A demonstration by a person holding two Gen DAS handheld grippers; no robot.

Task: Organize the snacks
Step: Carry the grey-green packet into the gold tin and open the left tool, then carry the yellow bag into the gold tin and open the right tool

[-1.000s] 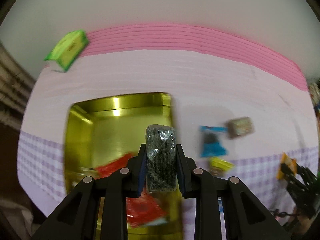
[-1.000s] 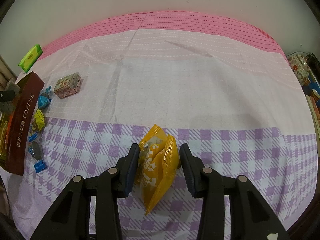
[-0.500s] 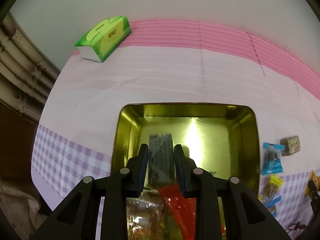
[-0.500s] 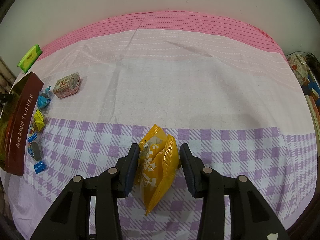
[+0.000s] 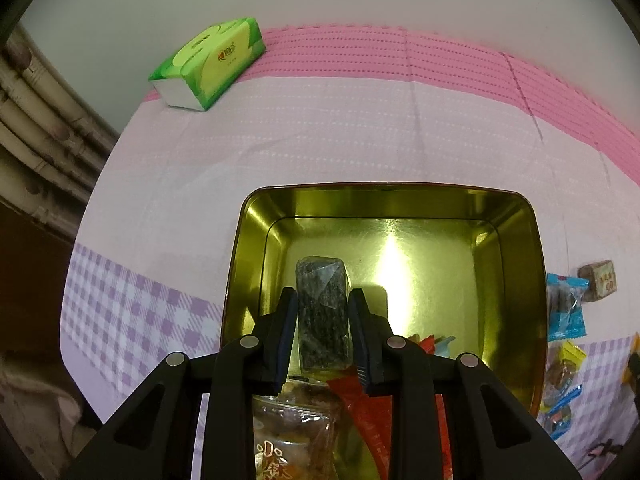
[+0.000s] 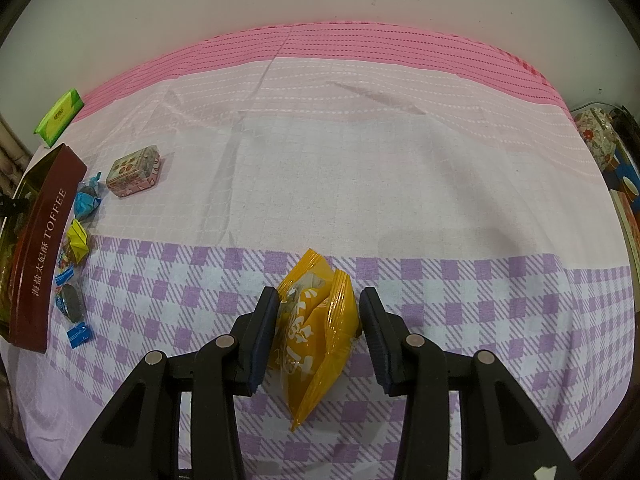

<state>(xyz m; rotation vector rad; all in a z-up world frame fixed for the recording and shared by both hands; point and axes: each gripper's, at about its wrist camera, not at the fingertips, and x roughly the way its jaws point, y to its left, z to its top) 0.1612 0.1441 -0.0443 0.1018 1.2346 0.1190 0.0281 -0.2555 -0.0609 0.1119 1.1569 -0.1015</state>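
With a few packets already in the gold tin (image 5: 516,240), I have my left gripper (image 5: 322,320) pinching a dark seaweed snack (image 5: 322,312) over it, while only the right wrist view shows my right gripper (image 6: 318,328) spread around the orange packet (image 6: 316,332) and loose candies (image 6: 76,240) outside the tin.

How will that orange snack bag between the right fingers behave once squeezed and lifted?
Probably light and floppy: the orange snack bag is a thin, puffy film pouch, already creased. Glossy plastic may slip against the right gripper pads. The loose tail nearest the camera will likely droop.
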